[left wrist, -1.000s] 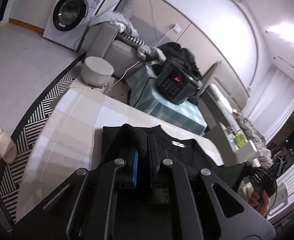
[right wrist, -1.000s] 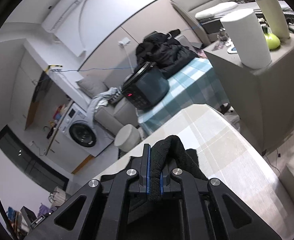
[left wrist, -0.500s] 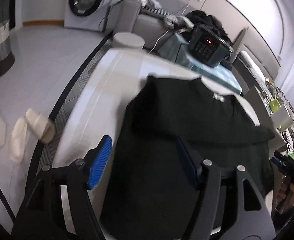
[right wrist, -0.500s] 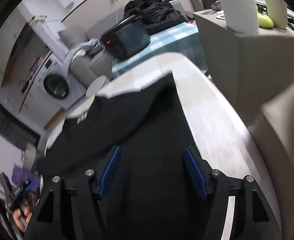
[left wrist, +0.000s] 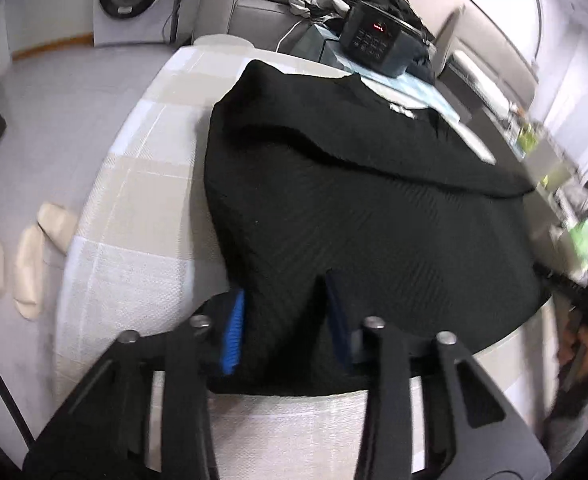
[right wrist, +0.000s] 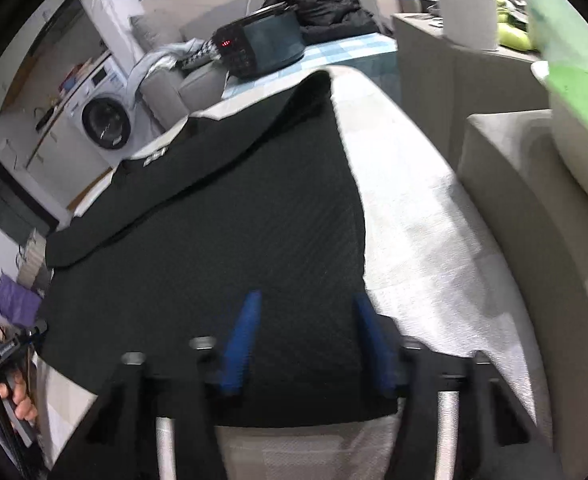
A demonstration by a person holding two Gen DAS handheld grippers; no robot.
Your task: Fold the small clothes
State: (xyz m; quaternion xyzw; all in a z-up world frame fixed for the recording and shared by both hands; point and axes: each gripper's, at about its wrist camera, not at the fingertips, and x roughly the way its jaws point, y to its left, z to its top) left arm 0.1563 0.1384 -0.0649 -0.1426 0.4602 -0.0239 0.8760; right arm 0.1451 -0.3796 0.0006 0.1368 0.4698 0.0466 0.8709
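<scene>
No legible text; cooker red display unreadable.

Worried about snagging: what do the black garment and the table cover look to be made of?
The black garment looks like a matte ribbed or twill knit, going by faint diagonal lines across its surface. The table cover looks like pale woven or textured cloth, with a fine pebbled grain and checked bands; the exact fibre is unclear.
</scene>
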